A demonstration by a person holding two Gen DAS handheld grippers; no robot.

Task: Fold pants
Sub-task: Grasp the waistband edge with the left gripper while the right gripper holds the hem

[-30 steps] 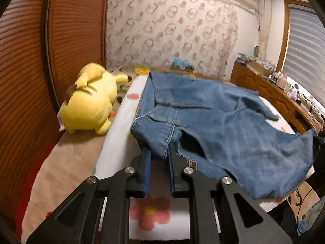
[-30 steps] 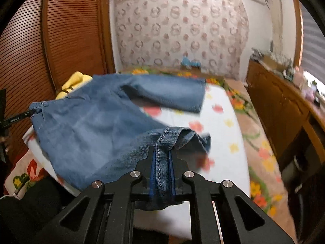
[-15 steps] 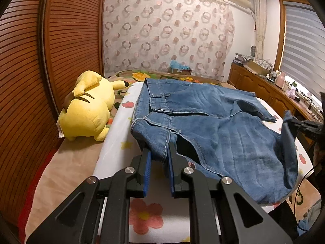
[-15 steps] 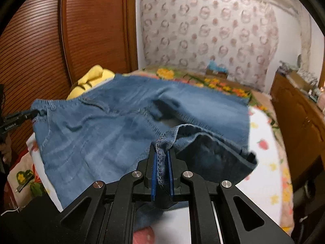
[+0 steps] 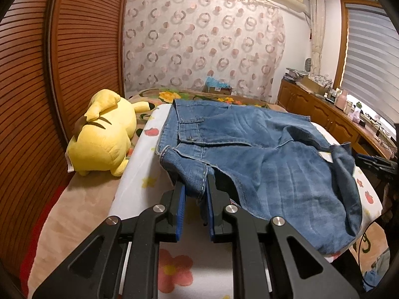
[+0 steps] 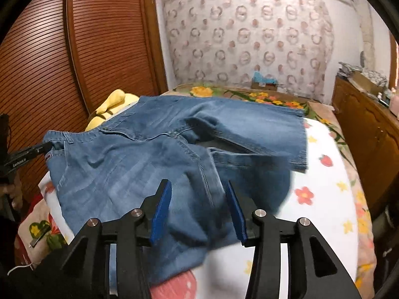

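The jeans (image 5: pixel 261 149) lie spread across the bed's flowered white sheet (image 5: pixel 139 174), one half folded over the other, the waistband end toward your left claw and the leg hems off to its right. Your left gripper (image 5: pixel 194 191) is clamped on the near waistband corner: its blue pads (image 5: pixel 180 206) have denim pinched between them, and the corner is lifted slightly off the sheet. Your right gripper (image 6: pixel 198 199) is spread wide, pads well apart, with nothing between them; it hangs above the folded leg, which is blurred just ahead of it. Beyond that claw, the upper leg's hem (image 6: pixel 303 139) lies flat, farther away and to its right. From the right wrist, your left claw (image 6: pixel 27 155) shows at the far left, gripping the waistband. To the left of your left claw, a yellow plush toy (image 5: pixel 104 134) rests on the bed beside the wooden slatted door (image 5: pixel 62 62). A wooden cabinet (image 5: pixel 324 114) runs along the right.
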